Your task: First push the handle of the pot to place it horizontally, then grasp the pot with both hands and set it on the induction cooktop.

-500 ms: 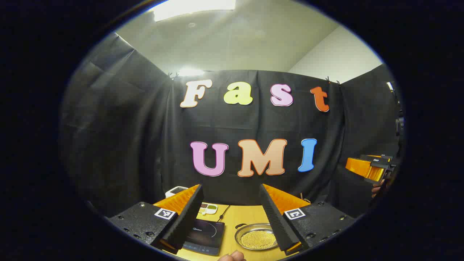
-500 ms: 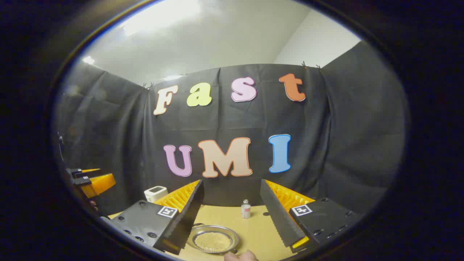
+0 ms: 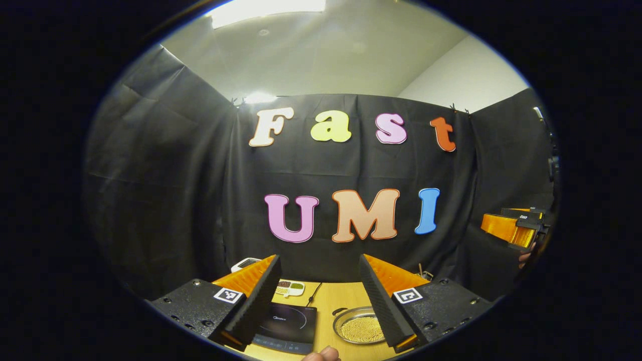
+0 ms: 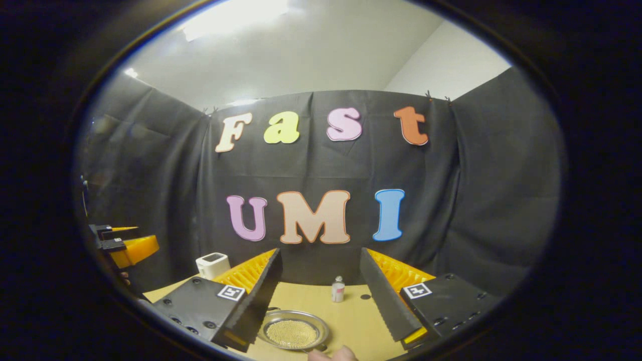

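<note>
Left gripper (image 3: 321, 301): fingers spread wide, holding nothing, raised above the table (image 3: 331, 301).
Induction cooktop (image 3: 286, 323): dark and flat, on the table's left, partly behind the left gripper's left finger.
Pot (image 3: 360, 327): shallow metal pan filled with small yellow grains, on the table just right of the cooktop, apart from it; its handle cannot be made out.
Small bottle (image 4: 338, 290): upright on the table behind the pot.
Right gripper (image 4: 321, 301): fingers equally wide apart, empty, above the pot (image 4: 293, 331).
</note>
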{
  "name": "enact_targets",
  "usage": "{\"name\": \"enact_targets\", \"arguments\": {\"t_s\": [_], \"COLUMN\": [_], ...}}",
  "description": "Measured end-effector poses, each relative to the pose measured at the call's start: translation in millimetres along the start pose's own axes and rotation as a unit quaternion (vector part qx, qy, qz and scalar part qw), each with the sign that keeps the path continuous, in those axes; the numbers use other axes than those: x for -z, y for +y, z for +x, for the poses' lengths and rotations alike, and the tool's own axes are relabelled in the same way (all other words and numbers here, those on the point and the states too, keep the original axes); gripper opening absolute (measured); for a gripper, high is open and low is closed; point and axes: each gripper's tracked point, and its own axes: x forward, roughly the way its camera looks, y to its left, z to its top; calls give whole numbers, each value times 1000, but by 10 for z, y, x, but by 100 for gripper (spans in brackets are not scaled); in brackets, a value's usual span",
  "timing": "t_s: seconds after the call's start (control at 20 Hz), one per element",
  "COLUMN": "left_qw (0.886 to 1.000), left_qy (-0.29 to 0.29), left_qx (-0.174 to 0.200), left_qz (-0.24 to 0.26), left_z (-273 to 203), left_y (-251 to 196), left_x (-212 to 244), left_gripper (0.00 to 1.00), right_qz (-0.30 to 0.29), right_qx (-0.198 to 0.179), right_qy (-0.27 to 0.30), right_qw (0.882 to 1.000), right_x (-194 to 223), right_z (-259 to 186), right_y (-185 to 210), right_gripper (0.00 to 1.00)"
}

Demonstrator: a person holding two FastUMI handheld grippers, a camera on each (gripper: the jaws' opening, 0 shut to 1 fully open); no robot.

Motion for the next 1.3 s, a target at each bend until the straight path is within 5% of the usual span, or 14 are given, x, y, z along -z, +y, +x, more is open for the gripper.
{"name": "enact_targets", "arguments": {"t_s": [0.7, 0.8, 0.95, 1.15, 1.3], "left_qw": [1000, 1000, 1000, 1000, 1000], "left_qy": [5, 6, 5, 7, 7], "left_qx": [6, 7, 6, 9, 12], "left_qz": [-11, -11, -14, -15, -13], "left_z": [24, 38, 38, 42, 30], "left_y": [96, 115, 158, 221, 301], "left_x": [72, 84, 89, 118, 137], "left_gripper": [89, 89, 89, 89, 89], "right_qz": [-18, -27, -25, 3, 19], "right_qx": [-9, -14, -27, -70, -79], "right_qy": [4, 6, 11, 53, 74], "right_qw": [1000, 1000, 999, 996, 994], "right_x": [57, 101, 167, 479, 651], "right_z": [42, 57, 75, 50, 59], "right_y": [171, 221, 314, 550, 653], "right_gripper": [93, 77, 21, 4, 5]}}
